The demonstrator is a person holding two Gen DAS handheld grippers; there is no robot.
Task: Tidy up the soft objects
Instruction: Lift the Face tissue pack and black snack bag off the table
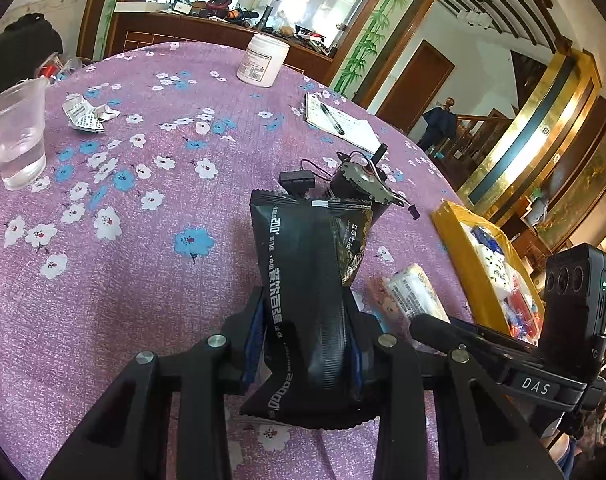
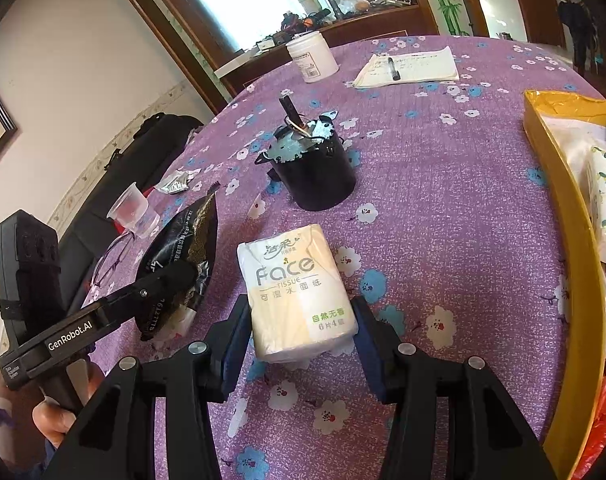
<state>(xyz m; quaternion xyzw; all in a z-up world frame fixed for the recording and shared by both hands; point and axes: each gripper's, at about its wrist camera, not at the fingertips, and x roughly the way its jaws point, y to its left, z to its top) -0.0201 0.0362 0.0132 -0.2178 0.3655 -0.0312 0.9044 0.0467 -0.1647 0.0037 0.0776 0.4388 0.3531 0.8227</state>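
Packets first. The left gripper (image 1: 309,350) is clamped on a black snack packet (image 1: 307,280), its pads pressing the lower part of the packet so that the foil buckles inward; the packet stands up and away from the fingers, its crimped top edge far ahead of them. In the right wrist view the same packet (image 2: 179,264) hangs left of the right gripper (image 2: 303,344), off the purple flowered tablecloth (image 2: 443,208).

The right gripper's jaws are moderately apart with a pack of face tissue (image 2: 295,296) lying between the pads, its near end level with them. The left pad appears to touch the pack's side; at the right pad I cannot tell whether there is contact.

Just ahead of the tissue pack stands a small black motor (image 2: 315,168). To the right of the right gripper lies a yellow tray (image 2: 575,216) holding other soft packs.
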